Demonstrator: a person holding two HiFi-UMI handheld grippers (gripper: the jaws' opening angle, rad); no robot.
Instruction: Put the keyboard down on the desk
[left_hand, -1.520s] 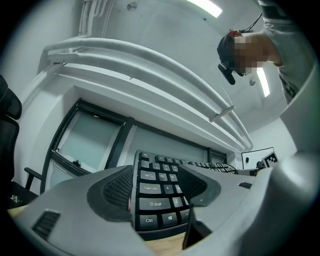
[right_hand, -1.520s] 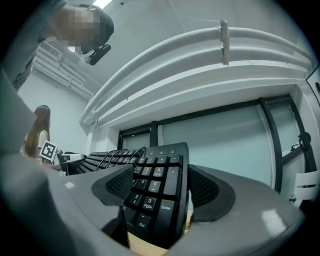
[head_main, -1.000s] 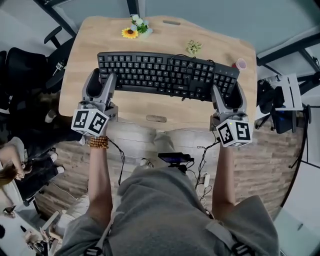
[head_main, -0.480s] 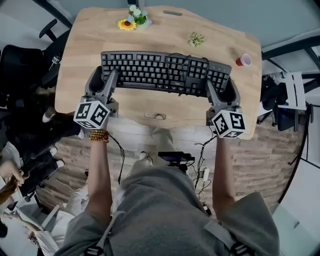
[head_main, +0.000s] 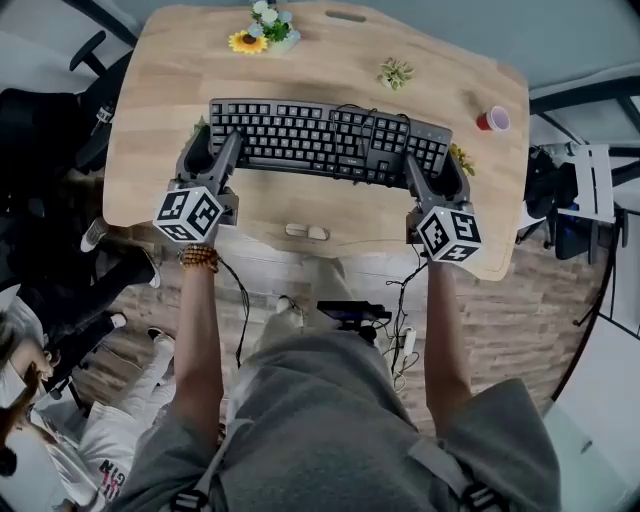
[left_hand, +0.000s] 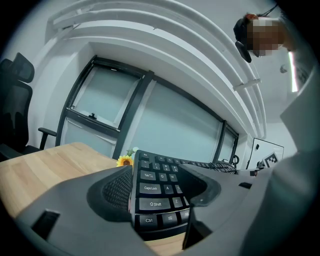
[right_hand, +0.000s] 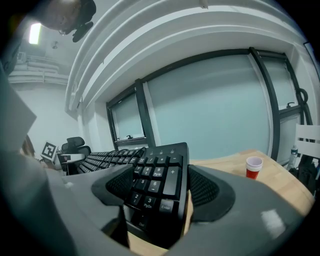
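Black keyboard (head_main: 330, 140) lies across the mid worktop (head_main: 150, 130), long side facing me. Its L end is in my left tongs (head_main: 213, 144) and its R end in my right tongs (head_main: 432, 165). Both sets are spread wide and clamped on the keyboard's front & back edges. Can't tell if the keyboard's underside touches the wood. Beyond the keyboard: sunflower (head_main: 240, 41) & small green plant (head_main: 396, 72). Red cup (head_main: 492, 119) stands off the keyboard's R end, apart.

I'm looking steeply down over the desk (head_main: 330, 70); both gripper views are facing its far edge, low and close (all sharing the keyboard (head_main: 330, 140)).
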